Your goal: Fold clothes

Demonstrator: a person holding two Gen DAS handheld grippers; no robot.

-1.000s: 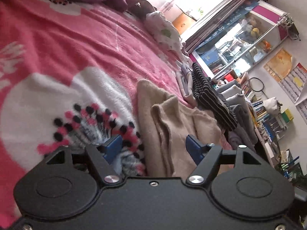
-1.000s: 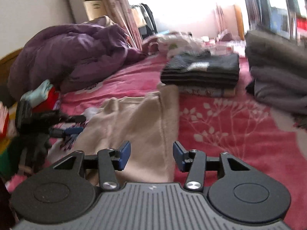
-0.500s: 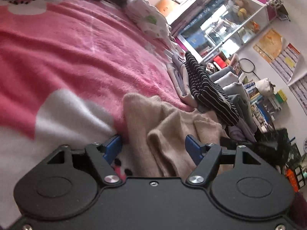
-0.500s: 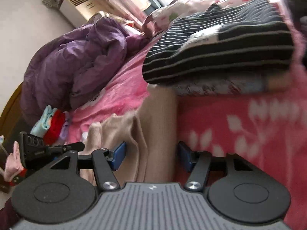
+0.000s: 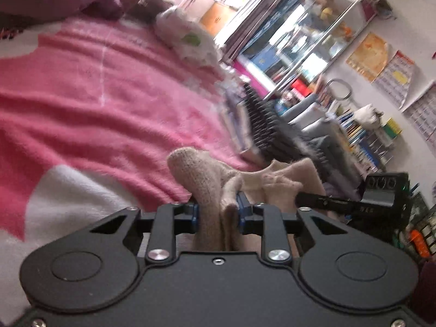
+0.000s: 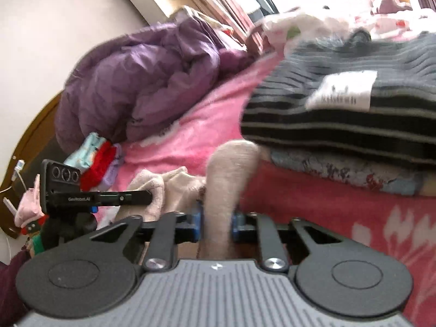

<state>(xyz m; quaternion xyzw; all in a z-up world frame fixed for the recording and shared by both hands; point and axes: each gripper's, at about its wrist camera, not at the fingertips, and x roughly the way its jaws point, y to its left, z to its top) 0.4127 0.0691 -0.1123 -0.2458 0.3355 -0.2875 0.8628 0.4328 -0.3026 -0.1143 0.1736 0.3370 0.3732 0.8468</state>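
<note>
A beige knitted garment (image 5: 196, 174) lies bunched on the pink blanket (image 5: 95, 95). My left gripper (image 5: 217, 214) is closing its jaws, and the blue pads press a fold of the beige cloth between them. In the right wrist view the same garment (image 6: 231, 169) rises as a thick fold from my right gripper (image 6: 216, 222), whose jaws are closing with the pads pressed on it. Each gripper shows in the other's view: the right one (image 5: 354, 199) at the garment's right edge, the left one (image 6: 95, 199) at its left edge.
A folded black-and-grey striped stack (image 6: 340, 114) sits right behind the garment, on a patterned folded piece (image 6: 340, 174). Grey folded clothes (image 5: 313, 125) lie beyond it. A purple quilt (image 6: 136, 81) fills the far left, with small coloured clothes (image 6: 98, 158) beside it. A glass cabinet (image 5: 299, 41) stands past the bed.
Both grippers went from open around the beige garment to closed on folds of it. The right gripper moved in close to the striped stack, and the cloth now stands bunched up between the grippers.
</note>
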